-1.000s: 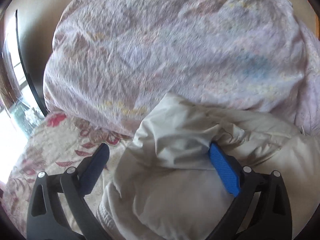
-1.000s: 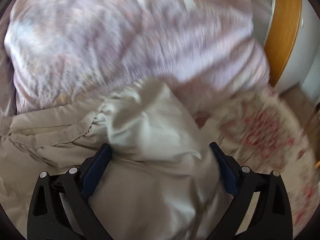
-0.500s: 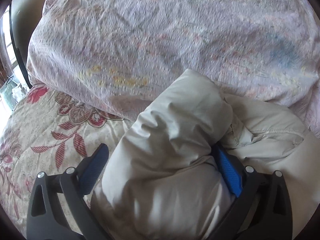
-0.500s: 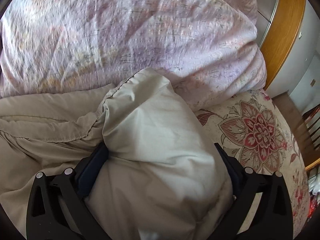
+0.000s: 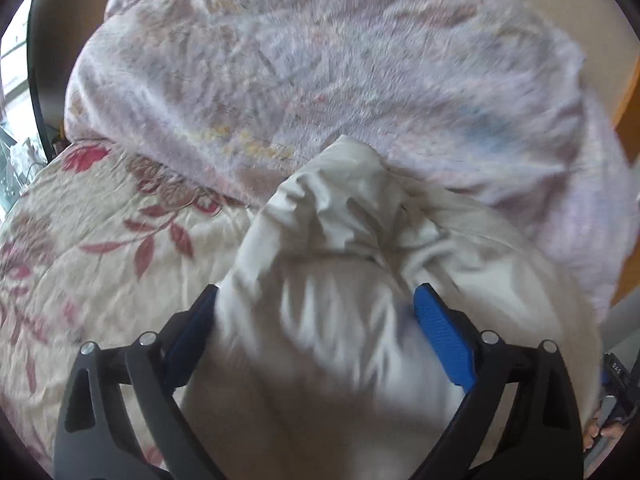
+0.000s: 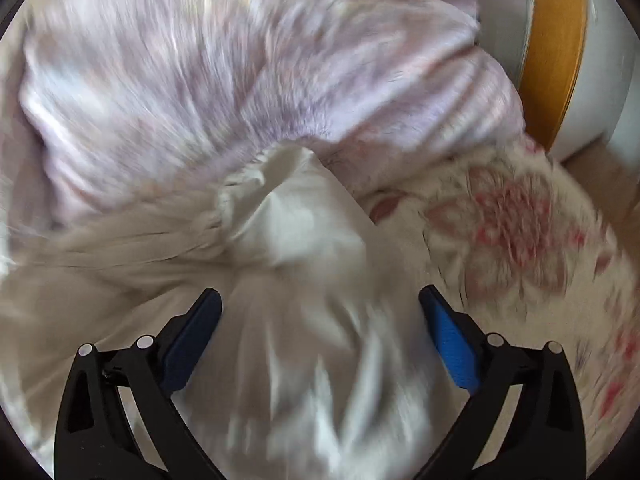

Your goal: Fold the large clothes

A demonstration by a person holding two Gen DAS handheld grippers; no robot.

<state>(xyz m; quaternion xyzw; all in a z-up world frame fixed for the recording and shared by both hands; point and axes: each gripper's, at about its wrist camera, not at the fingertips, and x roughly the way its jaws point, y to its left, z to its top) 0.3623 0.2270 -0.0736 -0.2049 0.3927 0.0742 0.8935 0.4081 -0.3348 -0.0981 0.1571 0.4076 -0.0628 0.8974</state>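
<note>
Floral bedspread (image 5: pixel 100 264) underneath, red blooms on cream, and a big lilac quilt (image 5: pixel 320 80) heaped across the far side of the bed. Between them lies my job: the puffy beige garment (image 5: pixel 340 320), bunched up and running from one camera view into the other.

Left claw (image 5: pixel 316 320) first. Its jaws stand wide, with a fat roll of the beige fabric filling the space between them. They have just been closing a touch, and the cloth presses against both blue pads (image 5: pixel 444 336), so I call that a grasp on a thick bundle.

Right claw (image 6: pixel 320 328) now. Jaws spread just as wide, the other end of the garment (image 6: pixel 304 240) mounded between them. Here the picture is smeared, and there seems to be a sliver of daylight beside the right-hand pad (image 6: pixel 452 340), so I cannot tell whether it grips or merely straddles.

My read: I am mid-fold, carrying a doubled-up section of the garment over the bed, near the quilt's edge. Next I would want both ends travelling together, kept level, then laid flat on the bedspread clear of the quilt. The risk I see is slippery padded cloth sliding out of a wide, shallow grip.
</note>
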